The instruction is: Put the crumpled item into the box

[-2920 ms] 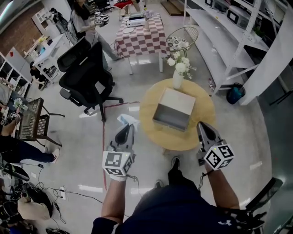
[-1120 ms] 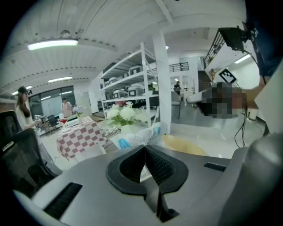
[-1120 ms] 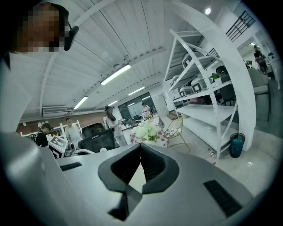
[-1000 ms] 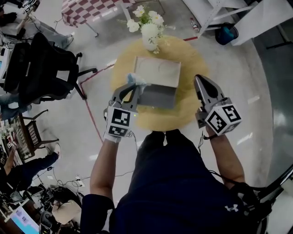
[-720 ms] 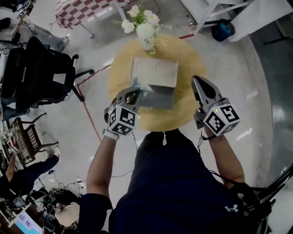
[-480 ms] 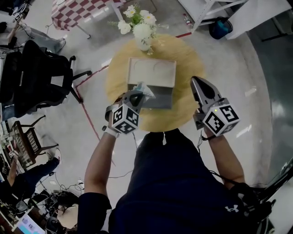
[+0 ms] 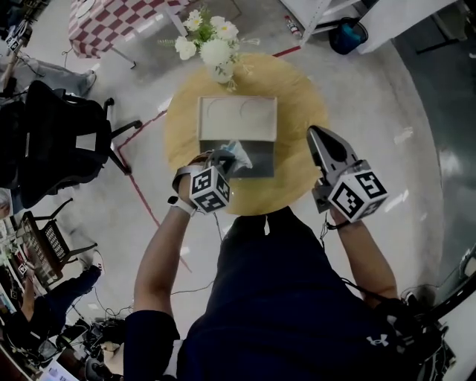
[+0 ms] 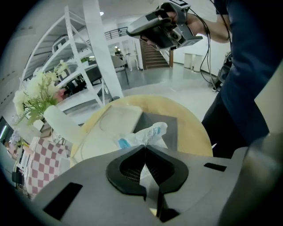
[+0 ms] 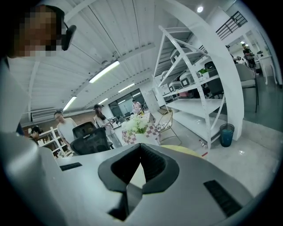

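A grey box (image 7: pixel 260 158) stands open on the round wooden table (image 7: pixel 297 111), its pale lid (image 7: pixel 236 119) folded back toward the vase. My left gripper (image 7: pixel 225 156) is shut on a crumpled clear wrapper with blue print (image 7: pixel 239 151) and holds it over the box's near left part. In the left gripper view the wrapper (image 8: pixel 148 133) sticks out past the closed left gripper (image 8: pixel 145 146), above the grey box (image 8: pixel 166 126). My right gripper (image 7: pixel 318 140) hovers over the table's right edge, shut and empty; the right gripper view shows the right gripper (image 9: pixel 140 146) closed on nothing.
A white vase of white flowers (image 7: pixel 216 56) stands at the table's far edge, just beyond the lid. A black office chair (image 7: pixel 56 141) is on the left, with a checkered table (image 7: pixel 111 18) behind it. White shelving (image 9: pixel 194 88) and a blue bin (image 7: pixel 348 37) are to the right.
My left gripper has carried the wrapper from beside the table's left edge to above the box. The view has closed in on the table. The right gripper has kept its place.
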A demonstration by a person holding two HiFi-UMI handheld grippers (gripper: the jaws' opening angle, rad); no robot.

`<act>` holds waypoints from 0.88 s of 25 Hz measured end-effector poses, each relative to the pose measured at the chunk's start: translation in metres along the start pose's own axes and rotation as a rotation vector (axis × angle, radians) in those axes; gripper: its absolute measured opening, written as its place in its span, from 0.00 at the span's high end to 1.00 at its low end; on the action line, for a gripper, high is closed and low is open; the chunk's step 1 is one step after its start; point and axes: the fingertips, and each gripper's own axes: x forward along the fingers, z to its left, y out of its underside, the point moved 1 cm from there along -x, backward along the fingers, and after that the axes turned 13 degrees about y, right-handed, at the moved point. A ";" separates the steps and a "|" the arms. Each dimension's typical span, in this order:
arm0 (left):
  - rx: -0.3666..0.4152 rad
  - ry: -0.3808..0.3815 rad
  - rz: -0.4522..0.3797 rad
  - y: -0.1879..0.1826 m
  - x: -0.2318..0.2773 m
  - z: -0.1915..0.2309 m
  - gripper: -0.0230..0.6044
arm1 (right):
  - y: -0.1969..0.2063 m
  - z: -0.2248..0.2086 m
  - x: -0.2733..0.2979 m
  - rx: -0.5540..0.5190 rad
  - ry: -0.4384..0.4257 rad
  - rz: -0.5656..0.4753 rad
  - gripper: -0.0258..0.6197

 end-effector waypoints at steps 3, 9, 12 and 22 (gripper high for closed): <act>0.038 0.038 0.031 0.002 0.011 -0.004 0.93 | 0.001 -0.005 -0.003 0.015 0.022 0.005 0.96; 0.120 0.108 0.097 0.007 0.036 -0.010 0.93 | 0.009 -0.017 -0.004 0.025 0.044 0.011 0.96; 0.153 0.130 0.128 0.012 0.045 -0.009 0.93 | 0.010 -0.018 -0.001 0.030 0.050 0.019 0.96; 0.170 0.180 0.180 0.028 0.067 -0.010 0.93 | 0.017 -0.013 0.003 0.030 0.046 0.043 0.96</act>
